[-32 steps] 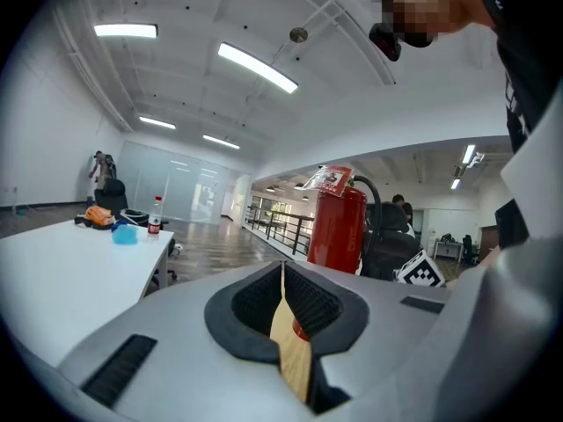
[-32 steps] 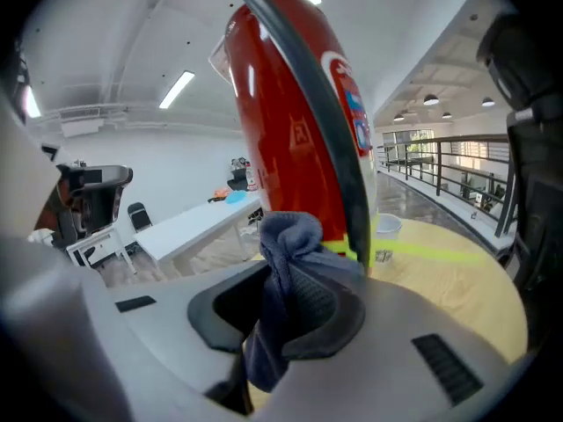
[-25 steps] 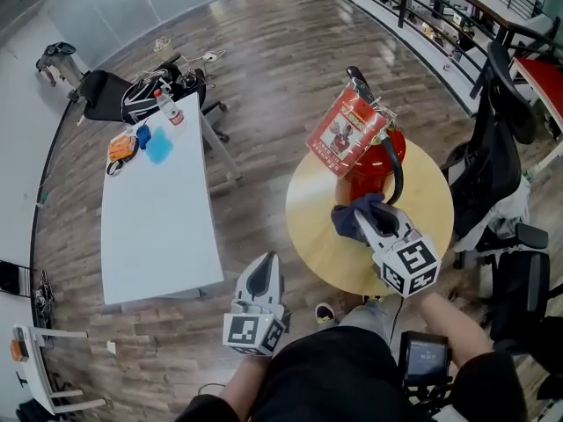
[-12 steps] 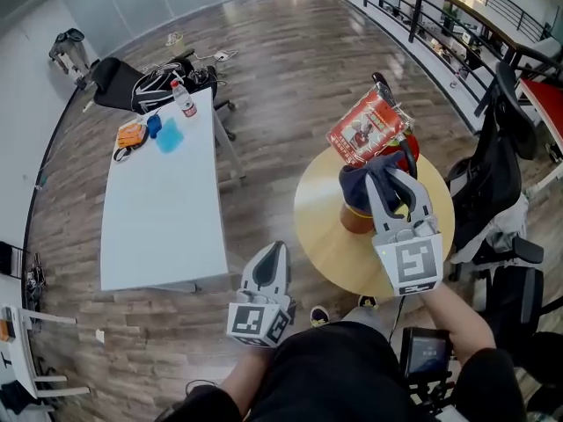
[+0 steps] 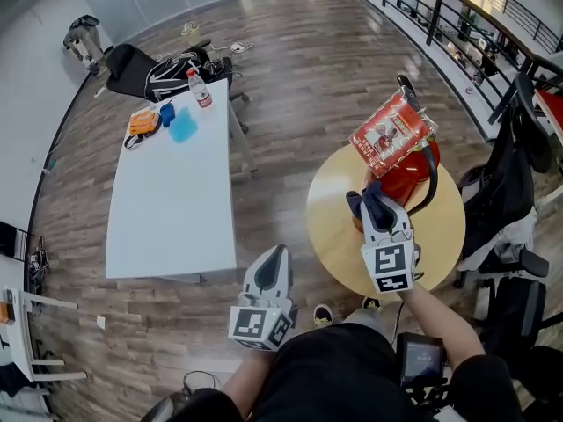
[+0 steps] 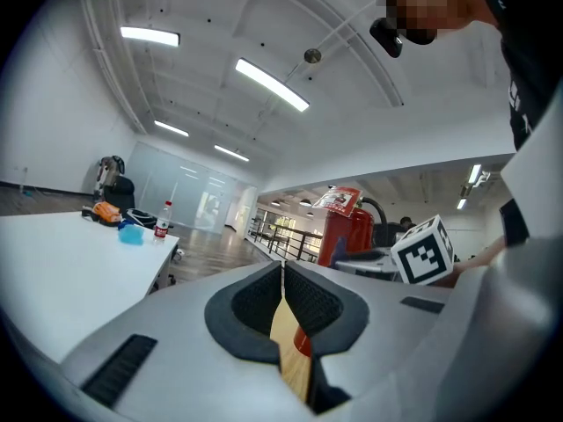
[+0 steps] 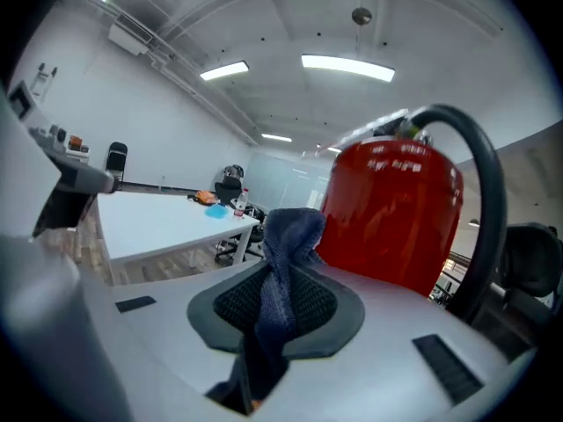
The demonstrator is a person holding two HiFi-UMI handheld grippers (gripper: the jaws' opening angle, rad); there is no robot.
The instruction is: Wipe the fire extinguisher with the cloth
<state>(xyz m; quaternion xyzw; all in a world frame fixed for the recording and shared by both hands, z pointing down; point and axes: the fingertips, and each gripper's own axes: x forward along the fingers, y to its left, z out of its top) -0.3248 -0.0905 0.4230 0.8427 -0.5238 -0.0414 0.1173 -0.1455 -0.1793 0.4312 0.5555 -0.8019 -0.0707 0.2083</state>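
A red fire extinguisher (image 5: 413, 176) with a black hose (image 5: 430, 183) and a printed tag (image 5: 393, 130) stands on a round wooden table (image 5: 336, 229). My right gripper (image 5: 376, 207) is shut on a dark blue cloth (image 5: 369, 200), which presses against the extinguisher's near left side. In the right gripper view the cloth (image 7: 287, 253) sticks up between the jaws, with the red cylinder (image 7: 396, 209) just behind it. My left gripper (image 5: 272, 255) is shut and empty, low near my body and away from the extinguisher (image 6: 345, 232).
A long white table (image 5: 171, 205) at the left holds a bottle (image 5: 201, 87), a blue cup (image 5: 167, 113) and small items. Black office chairs (image 5: 506, 196) stand at the right of the round table. A railing (image 5: 457, 25) runs along the far right.
My right gripper carried the cloth up the extinguisher's near side, then came back down a little. The left gripper stayed where it was, shut.
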